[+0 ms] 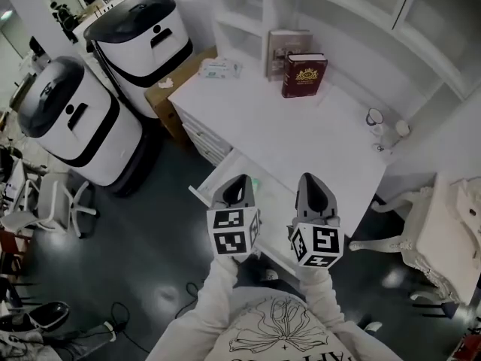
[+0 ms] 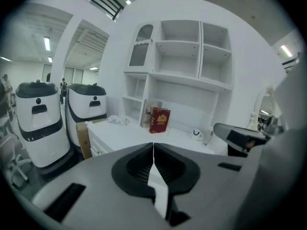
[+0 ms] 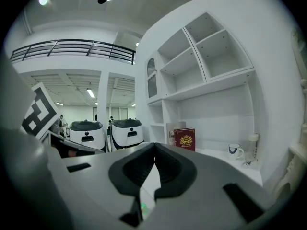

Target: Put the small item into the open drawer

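Both grippers are held up side by side above the open drawer (image 1: 213, 177) at the front of the white desk (image 1: 278, 126). My left gripper (image 1: 239, 180) (image 2: 153, 145) has its jaws pressed together with nothing between them. The right gripper (image 1: 314, 177) (image 3: 154, 145) is likewise shut and empty. A small green item (image 3: 142, 206) shows low down through the slit under the right jaws, and a faint green spot (image 1: 255, 180) lies in the drawer beside the left gripper. Most of the drawer's inside is hidden behind the grippers.
A red book (image 1: 304, 74) and a mug (image 1: 375, 116) stand on the desk, a tissue pack (image 1: 220, 68) at its far left. Two white robots (image 1: 75, 119) and a cardboard box (image 1: 169, 89) stand left of the desk. A white chair (image 1: 443, 232) is at the right.
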`<state>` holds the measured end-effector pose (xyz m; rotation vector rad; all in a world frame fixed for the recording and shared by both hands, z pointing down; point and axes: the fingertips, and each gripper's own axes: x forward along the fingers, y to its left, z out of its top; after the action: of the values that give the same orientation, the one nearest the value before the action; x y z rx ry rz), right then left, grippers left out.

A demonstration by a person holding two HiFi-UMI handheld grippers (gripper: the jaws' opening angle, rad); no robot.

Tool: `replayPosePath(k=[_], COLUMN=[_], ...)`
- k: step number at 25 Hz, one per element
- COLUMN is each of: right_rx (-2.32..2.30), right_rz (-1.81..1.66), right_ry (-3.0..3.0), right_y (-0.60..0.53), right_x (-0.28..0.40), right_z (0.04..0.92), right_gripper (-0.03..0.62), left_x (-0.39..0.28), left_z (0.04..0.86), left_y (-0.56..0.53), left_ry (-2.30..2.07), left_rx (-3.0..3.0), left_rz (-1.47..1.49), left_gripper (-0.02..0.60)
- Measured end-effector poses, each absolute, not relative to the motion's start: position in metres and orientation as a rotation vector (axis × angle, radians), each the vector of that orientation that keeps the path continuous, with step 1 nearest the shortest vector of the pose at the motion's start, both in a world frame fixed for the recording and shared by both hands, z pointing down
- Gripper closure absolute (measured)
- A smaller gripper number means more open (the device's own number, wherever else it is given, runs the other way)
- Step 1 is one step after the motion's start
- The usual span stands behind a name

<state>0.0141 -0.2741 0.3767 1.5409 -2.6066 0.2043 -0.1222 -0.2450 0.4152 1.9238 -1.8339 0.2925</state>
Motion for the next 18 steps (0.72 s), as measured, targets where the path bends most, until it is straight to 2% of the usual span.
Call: replayPosePath(k=[8,18], right_rx=[1.512,1.467], right_rz=[0.183,0.177], right_ry=[-2.682,-2.719], right_y=[-0.257,-0.243], right_x=[0.006,-0.003], right_z=[0.351,0.340], right_gripper=[0.591,0.591], left_x=[-0.141,-0.153], left_z=[0.365,0.350], left_y=[-0.212,-0.189], left_ry=[-1.977,-2.040], left_rx=[1.946,1.915], left_rz=[0.199,0.164], left_gripper=[0.574,0.574])
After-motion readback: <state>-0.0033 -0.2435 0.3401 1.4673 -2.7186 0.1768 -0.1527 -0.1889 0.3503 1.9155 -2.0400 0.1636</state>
